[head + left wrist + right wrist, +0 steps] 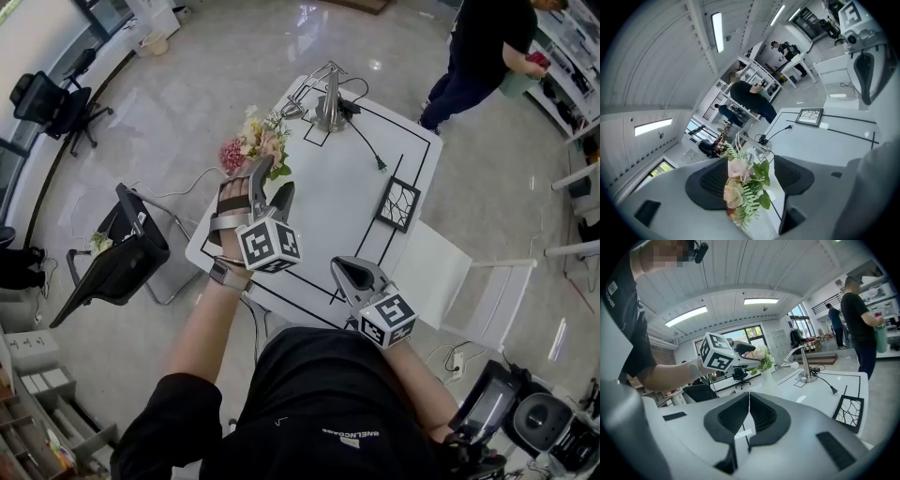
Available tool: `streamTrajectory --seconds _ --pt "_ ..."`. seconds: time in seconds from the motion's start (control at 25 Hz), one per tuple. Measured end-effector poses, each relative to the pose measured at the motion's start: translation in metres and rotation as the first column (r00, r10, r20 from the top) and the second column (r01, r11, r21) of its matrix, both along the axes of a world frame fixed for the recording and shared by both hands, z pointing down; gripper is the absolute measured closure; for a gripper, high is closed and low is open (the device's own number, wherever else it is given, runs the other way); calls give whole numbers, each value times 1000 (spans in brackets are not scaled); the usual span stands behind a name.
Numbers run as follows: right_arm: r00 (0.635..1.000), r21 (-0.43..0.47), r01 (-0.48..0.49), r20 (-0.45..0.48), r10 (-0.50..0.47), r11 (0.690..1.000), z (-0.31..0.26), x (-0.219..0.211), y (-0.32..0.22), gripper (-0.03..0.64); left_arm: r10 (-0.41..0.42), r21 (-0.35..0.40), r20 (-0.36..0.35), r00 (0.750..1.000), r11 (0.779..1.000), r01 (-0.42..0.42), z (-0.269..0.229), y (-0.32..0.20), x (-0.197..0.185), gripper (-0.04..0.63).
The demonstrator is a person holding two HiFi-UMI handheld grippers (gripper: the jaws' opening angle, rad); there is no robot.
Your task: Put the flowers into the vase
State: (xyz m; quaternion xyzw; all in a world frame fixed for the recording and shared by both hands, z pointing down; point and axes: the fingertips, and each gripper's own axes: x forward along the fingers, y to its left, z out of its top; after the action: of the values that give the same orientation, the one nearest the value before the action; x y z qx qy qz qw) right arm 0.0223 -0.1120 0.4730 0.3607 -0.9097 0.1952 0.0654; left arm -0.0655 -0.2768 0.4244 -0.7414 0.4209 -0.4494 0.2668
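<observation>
Standing in a white vase [767, 377] near the left edge of the white tabletop [328, 216], the flowers [255, 141] form a small bunch: pink and cream blooms, fern sprigs, green leaves. From the head view the bunch hides the vase; the right gripper view shows it under the leaves.

Left gripper [274, 178]: reaches forward to the bunch, tilted down a little. Its fingers [710, 180] are spread wide. The blooms sit in the space between them. A gap shows on the side of the right-hand pad; on the other side the petals overlap the pad, and contact cannot be told. No pinch on the stems is visible.

Right gripper [351, 272]: held low over the near edge of the tabletop, well apart from the flowers. Its fingers [764, 416] are pressed together with nothing between them.

Also on the tabletop: a metal desk lamp [328, 98] at the far end, its black cord and plug [367, 148] trailing toward the middle, and a black frame [398, 204] with a crackle pattern near the right edge. Black lines mark out zones on the surface.

Around: a white chair [450, 272] at the right, a black chair [127, 248] at the left, a person [487, 47] in dark clothes standing beyond the far corner.
</observation>
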Motion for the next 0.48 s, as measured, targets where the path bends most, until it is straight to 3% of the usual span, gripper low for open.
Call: streamTrajectory --seconds 0.28,0.36,0.48 --pt "1000 6 -11 11 11 1000 -1 3 -1 604 52 -40 -174 983 997 -60 -7 29 30 304" --pt "1000 11 -22 17 21 1000 -4 6 -2 604 62 -70 -266 962 994 -84 -12 41 40 304" --pt "999 23 -40 26 39 999 -9 10 -3 604 75 -114 -425 902 984 -135 -20 62 53 305"
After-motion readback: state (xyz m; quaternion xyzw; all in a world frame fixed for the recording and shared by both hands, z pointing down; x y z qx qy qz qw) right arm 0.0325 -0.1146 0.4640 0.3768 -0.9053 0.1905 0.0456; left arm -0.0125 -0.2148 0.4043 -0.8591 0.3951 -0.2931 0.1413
